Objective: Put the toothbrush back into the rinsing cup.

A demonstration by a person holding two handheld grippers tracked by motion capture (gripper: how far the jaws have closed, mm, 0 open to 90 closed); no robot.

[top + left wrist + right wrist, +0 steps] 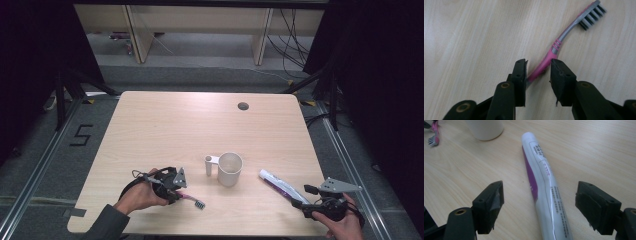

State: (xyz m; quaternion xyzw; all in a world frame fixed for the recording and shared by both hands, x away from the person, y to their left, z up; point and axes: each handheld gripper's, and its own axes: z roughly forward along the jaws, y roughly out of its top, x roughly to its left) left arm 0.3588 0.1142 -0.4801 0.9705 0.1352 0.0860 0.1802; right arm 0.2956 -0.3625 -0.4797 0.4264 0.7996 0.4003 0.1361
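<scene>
The left gripper (538, 65) has its jaws around the pink toothbrush (564, 41), near left on the counter (165, 130), not quite pinching. It may slip out sideways. The right gripper (540, 195) is spread wide around the toothpaste tube (541, 177).

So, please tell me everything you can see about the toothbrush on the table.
The toothbrush lies flat on the pale wooden table, left of the white cup. It looks like plastic: a pink handle, three pink ribs on a grey neck, and a grey head with dark and white bristles turned sideways. The left gripper straddles the handle end; one jaw seems to touch it, the other stands apart, so it is not yet gripped.
</scene>
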